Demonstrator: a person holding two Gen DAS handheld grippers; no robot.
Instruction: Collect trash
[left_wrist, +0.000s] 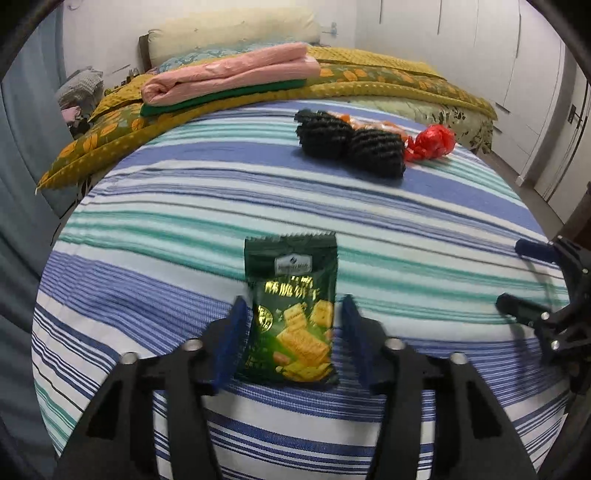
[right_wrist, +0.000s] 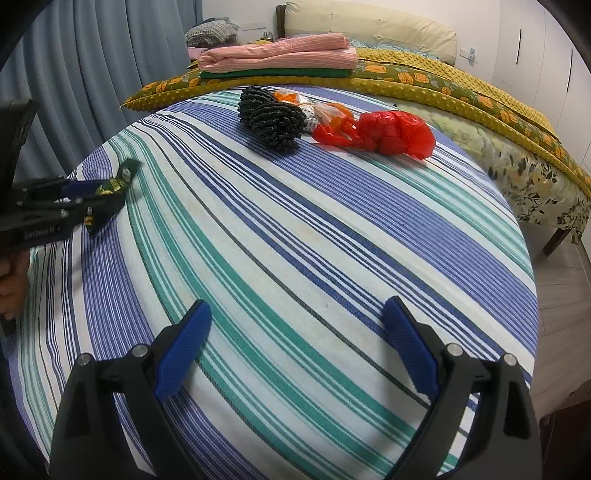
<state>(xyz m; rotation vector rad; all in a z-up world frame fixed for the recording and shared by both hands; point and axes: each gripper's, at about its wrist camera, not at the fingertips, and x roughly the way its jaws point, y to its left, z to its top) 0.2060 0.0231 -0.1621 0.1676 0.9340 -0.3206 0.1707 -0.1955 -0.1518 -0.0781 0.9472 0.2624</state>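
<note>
The left gripper (left_wrist: 291, 325) straddles the green snack packet (left_wrist: 291, 314) on the striped sheet (left_wrist: 184, 229), pads beside its edges but apparently not pressing, positioned for a pinch. The right gripper (right_wrist: 297, 347) hovers wide open and empty, free for the red bag (right_wrist: 384, 134) beyond.

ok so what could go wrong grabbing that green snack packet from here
The left gripper straddles the green snack packet, but gaps show beside both pads, so lifting now could leave it on the striped sheet. Closing low could pinch the sheet too. The thin packet may crumple and slip.
</note>
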